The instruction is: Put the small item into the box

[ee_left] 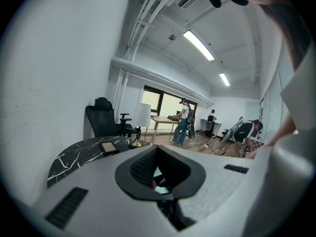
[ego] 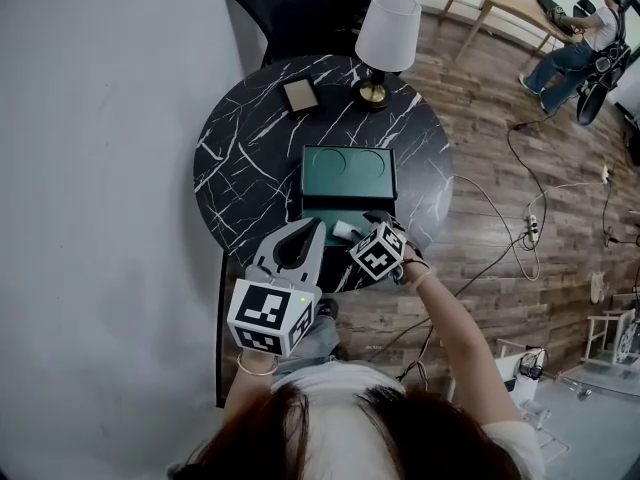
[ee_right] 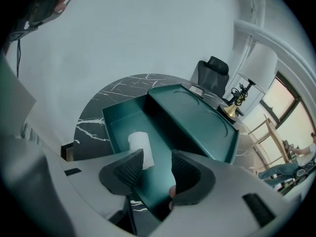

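Two grippers sit at the near side of the box, which lies open on the table with its lid swung up and back on the far side, so the tray can be reached from above. One small item, a white roll, lies on its side on the box floor toward the near wall, so the placing looks done. Over that near part of the box hangs the right gripper, angled down into the tray. Its fingers stand well apart with only green floor between them. The roll shows just past the tip of one finger, partly hidden behind it and not gripped; I cannot tell if they touch. That wide gap above the roll reads to me as a release pose, though this is only a judgement. Off the box's near-left corner, the left gripper is raised and aimed across the room rather than down, probably held there so it does not crowd the tray. Its pads meet at the tips and clamp nothing. Lifting the right gripper away from the box would call for care not to brush the roll or the lid.
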Tool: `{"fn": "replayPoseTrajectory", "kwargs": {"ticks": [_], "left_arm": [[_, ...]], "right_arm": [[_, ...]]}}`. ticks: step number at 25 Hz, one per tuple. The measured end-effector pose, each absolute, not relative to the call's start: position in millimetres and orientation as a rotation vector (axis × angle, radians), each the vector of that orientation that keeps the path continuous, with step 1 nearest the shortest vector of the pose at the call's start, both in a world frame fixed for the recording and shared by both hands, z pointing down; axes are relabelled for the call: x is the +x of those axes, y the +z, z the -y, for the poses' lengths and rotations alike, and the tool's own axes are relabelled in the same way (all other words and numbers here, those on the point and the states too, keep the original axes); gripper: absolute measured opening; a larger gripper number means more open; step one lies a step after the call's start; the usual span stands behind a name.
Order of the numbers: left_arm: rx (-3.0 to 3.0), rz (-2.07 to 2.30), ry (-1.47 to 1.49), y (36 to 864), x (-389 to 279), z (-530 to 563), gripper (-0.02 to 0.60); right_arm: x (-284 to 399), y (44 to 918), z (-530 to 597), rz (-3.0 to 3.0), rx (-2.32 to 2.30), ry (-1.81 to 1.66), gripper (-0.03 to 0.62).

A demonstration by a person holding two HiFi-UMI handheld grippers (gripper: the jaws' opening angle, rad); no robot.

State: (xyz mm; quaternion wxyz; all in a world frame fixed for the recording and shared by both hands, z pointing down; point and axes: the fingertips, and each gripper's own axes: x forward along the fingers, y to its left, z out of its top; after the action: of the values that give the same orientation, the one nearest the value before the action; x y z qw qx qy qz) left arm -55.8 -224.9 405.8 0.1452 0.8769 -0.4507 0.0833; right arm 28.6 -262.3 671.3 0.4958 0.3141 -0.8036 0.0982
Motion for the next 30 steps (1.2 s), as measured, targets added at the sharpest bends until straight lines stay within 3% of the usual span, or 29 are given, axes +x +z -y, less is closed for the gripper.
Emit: {"fn": "replayPoseTrajectory", "kwargs": {"ticks": [30], "left_arm": [[2.578, 1.318, 0.218, 385, -47, 178, 0.008]], "right_arm": [[46, 600, 234, 2.079, 1.092, 0.313, 0.086]]}}
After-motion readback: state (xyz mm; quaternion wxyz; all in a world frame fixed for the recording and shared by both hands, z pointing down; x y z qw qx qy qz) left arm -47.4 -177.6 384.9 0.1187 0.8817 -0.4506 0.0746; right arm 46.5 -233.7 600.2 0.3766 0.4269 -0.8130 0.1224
